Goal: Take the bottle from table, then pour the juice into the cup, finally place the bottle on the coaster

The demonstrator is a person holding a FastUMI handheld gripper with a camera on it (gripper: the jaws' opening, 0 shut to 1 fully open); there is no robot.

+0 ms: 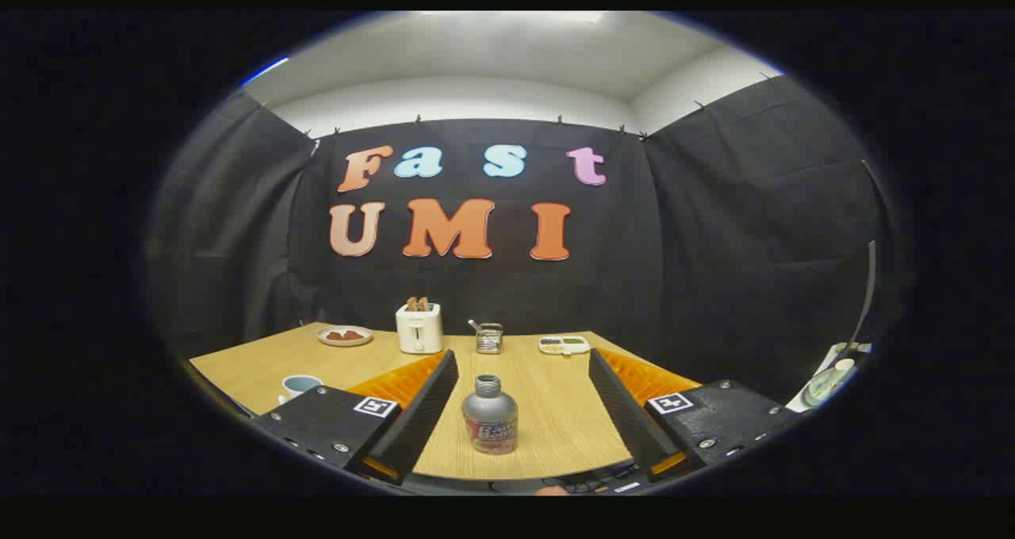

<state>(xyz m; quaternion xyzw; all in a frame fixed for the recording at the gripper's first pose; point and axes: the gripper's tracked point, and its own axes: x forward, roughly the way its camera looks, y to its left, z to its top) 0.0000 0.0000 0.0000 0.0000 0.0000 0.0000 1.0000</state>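
Currently your claw (523,412) gapes wide around the untouched bottle (490,414); seemingly uncapped, so a finger nudge could spill juice.

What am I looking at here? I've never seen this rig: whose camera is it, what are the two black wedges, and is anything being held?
The camera rides on a hand-held gripper and looks forward along its two black fingers. They stand open, holding nothing. Between them on the wooden table stands a silver bottle, uncapped and untouched. A pale cup sits beside one finger. Beyond them: a toaster, a plate, a small metal holder and a white tray.
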